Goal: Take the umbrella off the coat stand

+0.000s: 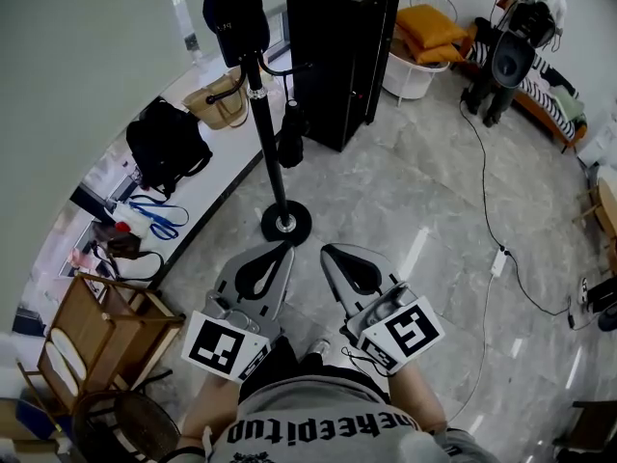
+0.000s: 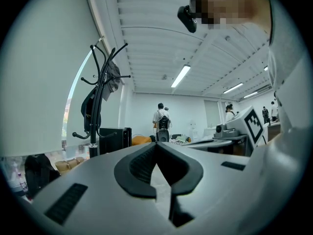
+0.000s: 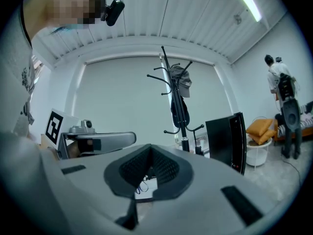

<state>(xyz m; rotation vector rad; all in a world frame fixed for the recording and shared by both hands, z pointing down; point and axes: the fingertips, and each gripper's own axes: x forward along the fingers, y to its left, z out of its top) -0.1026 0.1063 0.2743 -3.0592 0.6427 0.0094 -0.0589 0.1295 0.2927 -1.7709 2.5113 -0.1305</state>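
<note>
**Umbrella (image 1: 289, 135) hangs on the coat stand; both grippers shut and empty**

Grey marble floor (image 1: 415, 181) fills most of the head view. A tall black cabinet (image 1: 337, 56) stands on it at the back, near the window wall. Just beside the cabinet is the coat stand (image 1: 267, 133), a black pole rising from a round base (image 1: 286, 222). Dark items bunch at its top, and in the right gripper view a cap (image 3: 184, 82) sits among the upper hooks. A wooden rack (image 1: 101, 331) stands low on the left. A black bag (image 1: 166, 143) and a tan bag (image 1: 220, 102) lie along the sill behind the stand.

The left gripper (image 1: 287, 248) and the right gripper (image 1: 325, 252) are held level and side by side, close to the person's body. Both point toward the base of the stand and are well short of it. In its own view the left gripper (image 2: 156, 145) has its fingers pressed together at the tips, with nothing between them. The right gripper (image 3: 149, 147) is likewise closed on nothing.

The umbrella appears to be the short, dark, folded shape hanging from a low hook. It is on the cabinet side of the pole, clear of the floor and apart from both grippers.
</note>
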